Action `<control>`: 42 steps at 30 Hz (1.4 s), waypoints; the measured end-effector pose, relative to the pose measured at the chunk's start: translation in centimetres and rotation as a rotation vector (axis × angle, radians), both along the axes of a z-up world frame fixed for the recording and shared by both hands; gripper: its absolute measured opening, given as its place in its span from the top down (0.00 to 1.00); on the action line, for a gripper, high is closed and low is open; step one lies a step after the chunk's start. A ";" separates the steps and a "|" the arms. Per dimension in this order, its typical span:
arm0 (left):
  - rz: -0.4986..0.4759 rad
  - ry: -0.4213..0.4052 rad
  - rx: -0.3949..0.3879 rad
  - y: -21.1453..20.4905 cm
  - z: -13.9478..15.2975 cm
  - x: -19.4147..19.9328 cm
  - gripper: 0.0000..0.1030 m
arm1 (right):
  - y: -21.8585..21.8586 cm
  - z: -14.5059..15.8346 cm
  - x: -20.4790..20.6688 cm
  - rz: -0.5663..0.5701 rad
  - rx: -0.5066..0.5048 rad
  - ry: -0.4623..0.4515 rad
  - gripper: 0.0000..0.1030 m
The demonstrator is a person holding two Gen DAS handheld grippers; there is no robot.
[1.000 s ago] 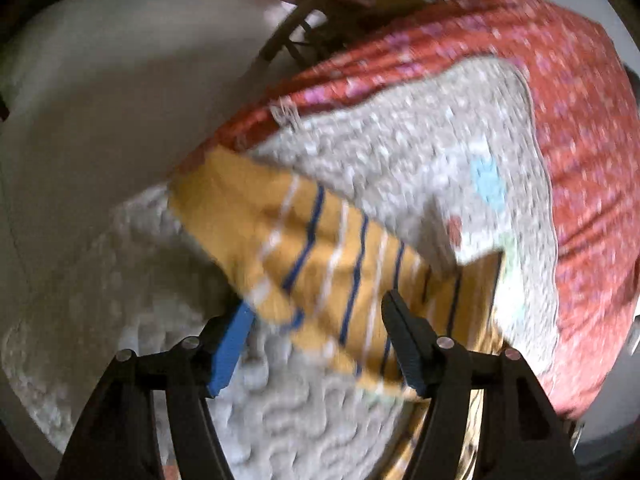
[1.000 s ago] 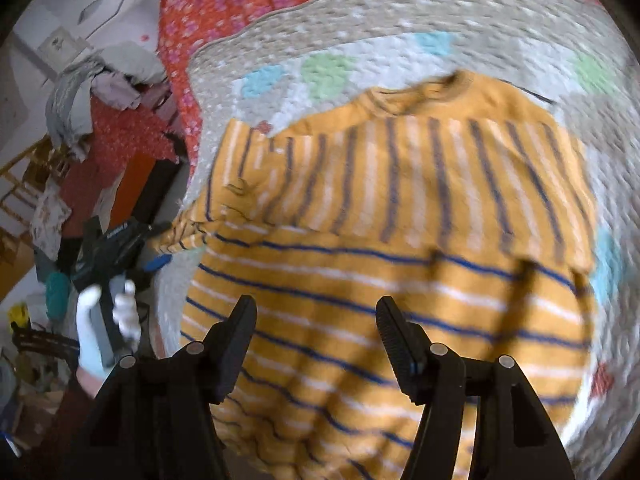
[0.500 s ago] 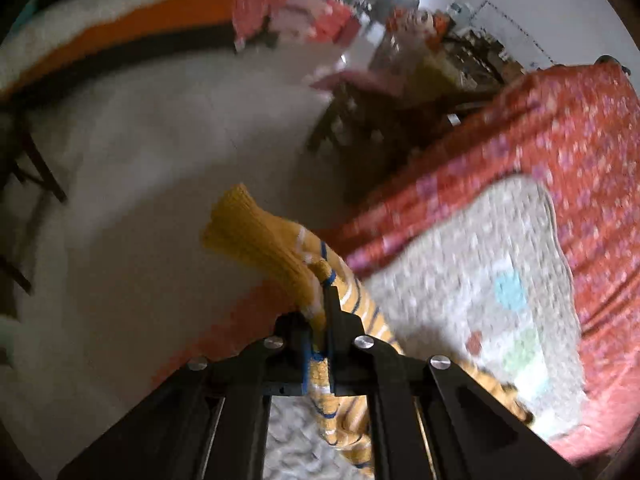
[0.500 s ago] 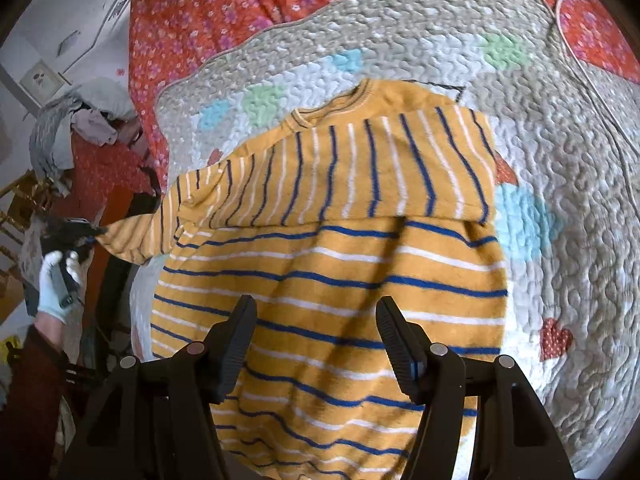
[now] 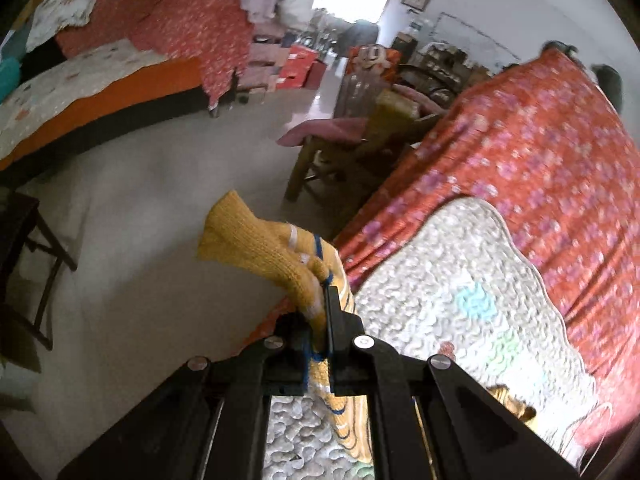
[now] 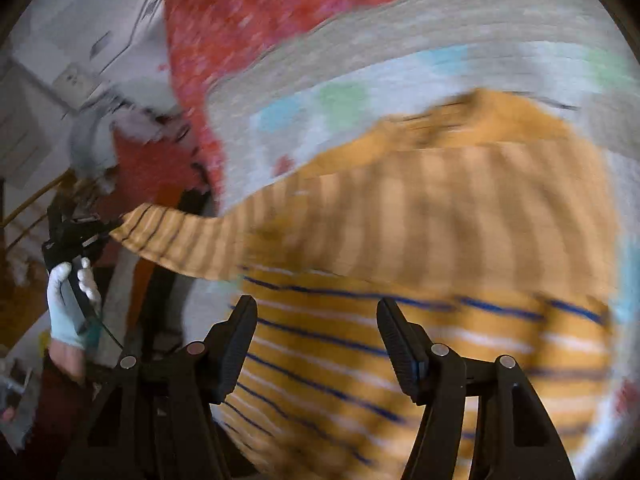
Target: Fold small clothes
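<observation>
The left gripper (image 5: 322, 320) is clamped on the sleeve cuff (image 5: 256, 248) of the yellow striped sweater (image 6: 420, 280), holding it out past the left edge of the quilted mat (image 5: 472, 280). The sweater's body lies on that mat, which covers a red floral bedspread (image 5: 540, 152). The right gripper (image 6: 316, 344) hovers above the sweater's lower half, jaws apart and holding nothing. No readable writing shows.

The yellow knitted sweater with blue and white stripes (image 6: 420, 280) lies on the quilted pastel-patch blanket (image 6: 360, 80), filling the lower right of the right wrist view. Its sleeve (image 6: 180, 240) reaches to the left edge, into the left gripper (image 5: 320, 320). The red flowered bedspread (image 5: 540, 180) lies under the blanket. A wooden chair (image 5: 340, 152) stands behind the bed.
</observation>
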State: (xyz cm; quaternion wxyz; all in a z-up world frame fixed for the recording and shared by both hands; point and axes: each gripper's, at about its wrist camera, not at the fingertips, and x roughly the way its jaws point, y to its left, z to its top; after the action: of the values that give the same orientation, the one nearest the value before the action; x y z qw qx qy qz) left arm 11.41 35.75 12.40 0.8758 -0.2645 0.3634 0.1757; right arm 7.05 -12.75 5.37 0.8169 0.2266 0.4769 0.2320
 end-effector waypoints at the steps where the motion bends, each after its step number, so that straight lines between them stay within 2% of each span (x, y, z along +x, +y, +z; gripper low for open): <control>1: -0.013 -0.008 0.002 -0.3 0.0 -0.1 0.95 | 2.4 -0.5 1.9 0.027 0.003 0.019 0.44; 3: -0.041 -0.022 0.003 -0.6 -0.2 -0.7 0.95 | 5.2 -1.7 4.6 0.046 -0.037 0.047 0.68; 5: -0.063 -0.033 0.007 -0.8 -0.4 -0.9 0.95 | 8.5 -3.5 7.8 0.048 -0.156 0.079 0.80; 10: -0.114 -0.078 0.007 -0.8 -0.5 -1.5 0.95 | 13.5 -5.4 13.4 0.086 -0.231 0.088 0.80; 14: -0.149 -0.107 0.001 -1.5 -0.2 -1.6 0.95 | 16.3 -5.3 16.8 0.124 -0.288 0.043 0.79; 18: -0.220 -0.136 0.039 -4.5 1.0 -1.3 0.95 | 15.5 -3.2 17.8 0.114 -0.262 0.007 0.76; 19: -0.244 -0.144 0.051 -5.7 1.4 -1.2 0.95 | 14.1 -2.2 17.3 0.085 -0.230 -0.008 0.73; 20: -0.266 -0.150 0.058 -6.8 1.8 -1.2 0.95 | 12.4 -1.4 16.4 0.053 -0.207 -0.015 0.65; 21: -0.306 -0.159 0.061 -8.7 2.2 -1.0 0.95 | 10.6 -0.7 15.3 0.024 -0.194 -0.024 0.60; 23: -0.371 -0.168 0.060 -12.0 2.6 -0.8 0.94 | 6.1 0.1 12.3 -0.022 -0.187 -0.053 0.59; 27: -0.517 -0.148 0.047 -20.9 1.6 0.1 0.94 | -3.8 -1.0 5.5 -0.133 -0.284 -0.046 0.59; 31: -0.685 -0.079 0.041 -32.7 -1.4 0.9 0.94 | -14.7 -2.4 -0.7 -0.328 -0.264 0.011 0.59; 34: -0.780 -0.025 0.097 -40.5 -4.0 0.9 0.94 | -20.5 -3.1 -4.2 -0.442 -0.224 0.043 0.59; 36: -0.850 0.022 0.136 -45.5 -6.0 0.8 0.94 | -22.7 -3.3 -5.7 -0.482 -0.211 0.051 0.59; 38: -0.894 0.081 0.150 -48.5 -7.8 0.6 0.91 | -23.8 -3.6 -6.5 -0.509 -0.192 0.055 0.59; 40: -0.898 0.117 0.165 -49.6 -8.7 0.0 0.90 | -24.5 -3.8 -6.9 -0.515 -0.181 0.055 0.58; 42: -0.903 0.121 0.129 -48.8 -8.2 -0.7 0.87 | -24.1 -3.5 -6.7 -0.508 -0.167 0.045 0.53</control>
State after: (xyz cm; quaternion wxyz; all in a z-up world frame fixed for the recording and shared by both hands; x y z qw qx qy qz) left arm 10.75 -13.06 4.24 0.8566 -0.0136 0.4809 -0.1863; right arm 0.38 -36.90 1.86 0.8542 0.2757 0.4401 -0.0256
